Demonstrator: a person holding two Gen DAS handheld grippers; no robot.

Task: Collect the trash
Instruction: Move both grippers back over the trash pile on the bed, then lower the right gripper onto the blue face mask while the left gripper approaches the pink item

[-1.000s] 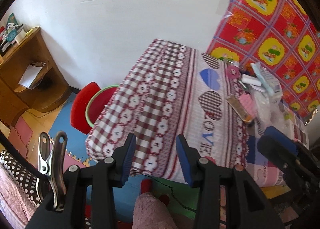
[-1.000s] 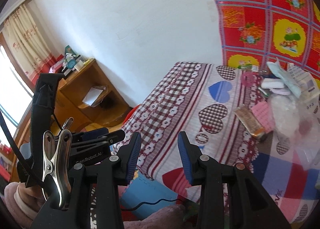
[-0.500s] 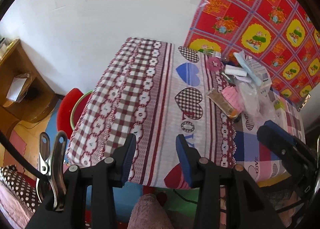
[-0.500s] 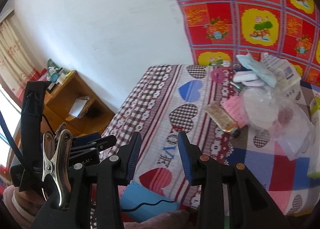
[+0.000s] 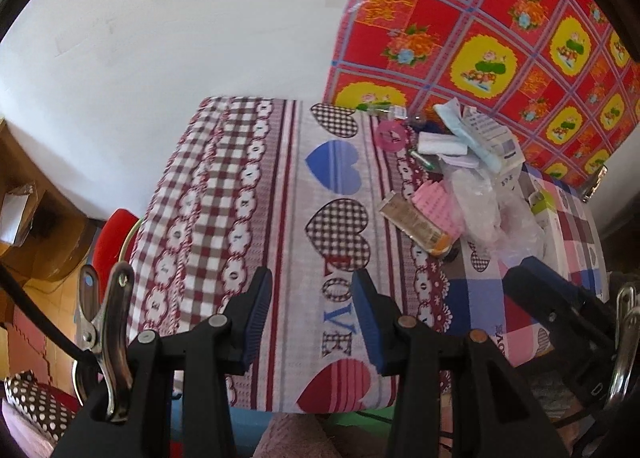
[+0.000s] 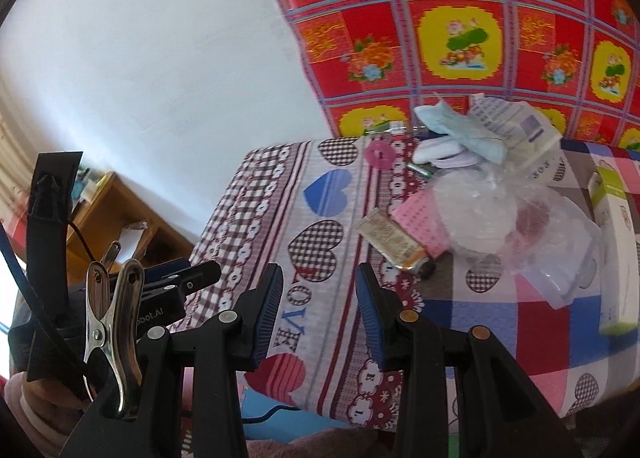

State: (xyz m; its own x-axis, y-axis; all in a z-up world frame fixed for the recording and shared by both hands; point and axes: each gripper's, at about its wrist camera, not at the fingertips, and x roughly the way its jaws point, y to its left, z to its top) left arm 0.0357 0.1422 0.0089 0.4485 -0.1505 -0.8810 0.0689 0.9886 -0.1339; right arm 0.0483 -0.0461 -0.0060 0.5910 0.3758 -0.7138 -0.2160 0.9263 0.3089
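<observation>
Crinkled wrappers [image 6: 404,246] lie at one o'clock from our right gripper [image 6: 320,314], nearer than our left gripper [image 5: 312,314]; both gape empty.

Both wrist views tilt down over the table's near edge [image 5: 340,406], sharing the trash pile [image 6: 472,210].

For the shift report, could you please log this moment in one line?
left gripper: open, empty | right gripper: open, empty | trash pile: untouched on table
</observation>
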